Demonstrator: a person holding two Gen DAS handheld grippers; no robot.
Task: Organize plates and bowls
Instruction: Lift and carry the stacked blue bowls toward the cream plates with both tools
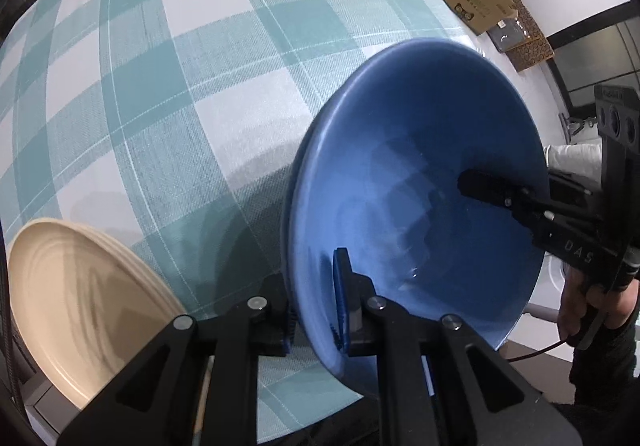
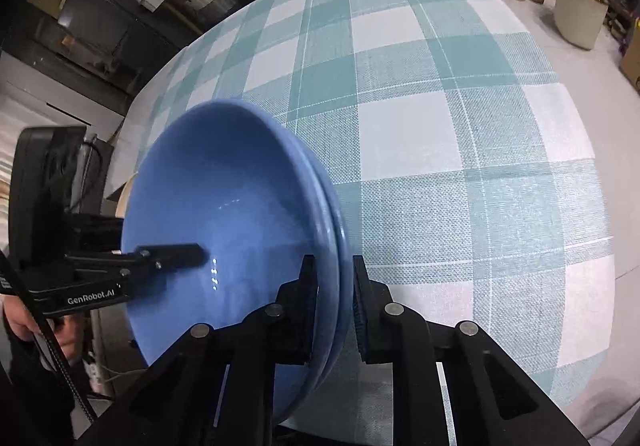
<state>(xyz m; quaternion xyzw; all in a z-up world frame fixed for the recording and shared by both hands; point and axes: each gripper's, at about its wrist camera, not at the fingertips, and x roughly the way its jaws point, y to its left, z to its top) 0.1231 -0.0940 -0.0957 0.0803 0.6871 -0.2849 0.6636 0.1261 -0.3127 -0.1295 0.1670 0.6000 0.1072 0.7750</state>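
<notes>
Two stacked blue bowls are held tilted above the checked tablecloth; they also show in the right wrist view. My left gripper is shut on the near rim of the bowls, one finger inside, one outside. My right gripper is shut on the opposite rim in the same way. The right gripper's finger shows inside the bowl in the left view. The left gripper's finger shows inside it in the right view. A stack of beige plates lies at the lower left.
The teal and white checked tablecloth covers the table. Cardboard boxes and a purple bag stand on the floor beyond the table. Cabinets, shoes and a grey bin lie past the far edge.
</notes>
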